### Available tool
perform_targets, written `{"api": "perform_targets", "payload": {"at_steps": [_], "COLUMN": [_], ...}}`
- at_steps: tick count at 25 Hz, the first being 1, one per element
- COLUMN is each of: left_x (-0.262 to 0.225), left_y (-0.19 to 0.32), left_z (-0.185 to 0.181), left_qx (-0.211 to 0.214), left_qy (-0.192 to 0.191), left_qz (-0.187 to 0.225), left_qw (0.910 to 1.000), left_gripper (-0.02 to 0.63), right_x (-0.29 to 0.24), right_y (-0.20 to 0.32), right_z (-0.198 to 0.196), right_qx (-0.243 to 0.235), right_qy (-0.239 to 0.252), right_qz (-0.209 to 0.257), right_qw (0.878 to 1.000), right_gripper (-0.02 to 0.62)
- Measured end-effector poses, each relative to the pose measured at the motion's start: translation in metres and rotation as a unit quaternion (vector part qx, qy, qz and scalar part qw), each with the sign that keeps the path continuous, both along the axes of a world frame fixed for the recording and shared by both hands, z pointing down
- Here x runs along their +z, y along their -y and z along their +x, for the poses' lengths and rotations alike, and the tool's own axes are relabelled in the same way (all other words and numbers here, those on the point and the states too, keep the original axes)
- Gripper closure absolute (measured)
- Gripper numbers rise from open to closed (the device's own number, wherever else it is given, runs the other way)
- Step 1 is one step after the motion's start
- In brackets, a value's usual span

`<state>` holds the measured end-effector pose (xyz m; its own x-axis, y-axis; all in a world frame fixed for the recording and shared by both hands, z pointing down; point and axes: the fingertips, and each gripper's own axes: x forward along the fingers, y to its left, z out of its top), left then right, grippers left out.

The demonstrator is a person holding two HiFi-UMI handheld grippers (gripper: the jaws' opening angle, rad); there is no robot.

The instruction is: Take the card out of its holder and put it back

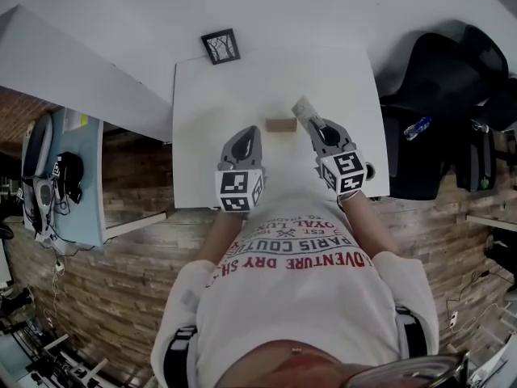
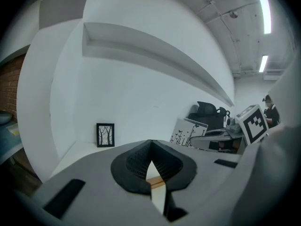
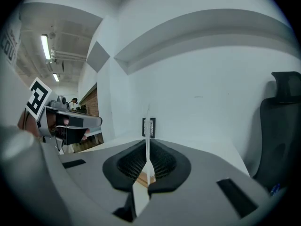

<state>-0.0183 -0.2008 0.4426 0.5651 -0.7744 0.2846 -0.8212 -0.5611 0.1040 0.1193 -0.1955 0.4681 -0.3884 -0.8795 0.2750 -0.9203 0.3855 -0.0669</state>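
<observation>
right gripper (image 3: 148, 144) jaws clamped on the thin white card (image 3: 147, 124), out of the small wooden block holder (image 1: 280, 124) on the white table (image 1: 202, 95); left gripper (image 2: 151, 145) jaws together, empty

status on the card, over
Right tool shut on the card, card out of the holder. Left tool shut, empty, left of holder. Picture frame at far edge of table, not in the way.

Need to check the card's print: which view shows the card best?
Left gripper view: the card faces it, so its printed side shows. The right gripper view sees it only edge-on, a thin line; the head view, a small pale sliver.
</observation>
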Motion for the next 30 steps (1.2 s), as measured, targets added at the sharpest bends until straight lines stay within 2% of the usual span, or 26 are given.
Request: {"api": "perform_targets", "payload": {"at_steps": [3, 7, 12, 21, 25, 30], "left_x": [-0.005, -0.006, -0.004, 0.011, 0.018, 0.031], "left_y": [-0.002, -0.001, 0.001, 0.008, 0.01, 0.012], "left_z": [0.004, 0.002, 0.001, 0.005, 0.004, 0.003], "left_qx": [0.011, 0.003, 0.003, 0.006, -0.001, -0.018], "left_qy": [0.0, -0.01, 0.001, -0.009, -0.009, -0.005], "left_qz": [0.011, 0.009, 0.013, -0.017, -0.026, -0.043], "left_qw": [0.9999, 0.9999, 0.9999, 0.9998, 0.9996, 0.9989], "left_gripper": [0.581, 0.581, 0.581, 0.581, 0.581, 0.581], "right_x": [-0.004, -0.004, -0.001, 0.008, 0.011, 0.015], "right_y": [0.001, 0.001, 0.002, 0.014, 0.031, 0.049], "right_z": [0.0, 0.0, -0.003, 0.002, 0.001, -0.012], "right_qx": [-0.003, -0.005, -0.014, -0.031, -0.09, -0.208], "right_qy": [-0.008, -0.003, 0.0, -0.005, -0.02, -0.037], "right_qz": [0.004, 0.0, -0.008, -0.017, -0.017, -0.012], "right_qw": [1.0, 1.0, 1.0, 0.999, 0.996, 0.977], "right_gripper": [0.56, 0.56, 0.56, 0.56, 0.56, 0.56]}}
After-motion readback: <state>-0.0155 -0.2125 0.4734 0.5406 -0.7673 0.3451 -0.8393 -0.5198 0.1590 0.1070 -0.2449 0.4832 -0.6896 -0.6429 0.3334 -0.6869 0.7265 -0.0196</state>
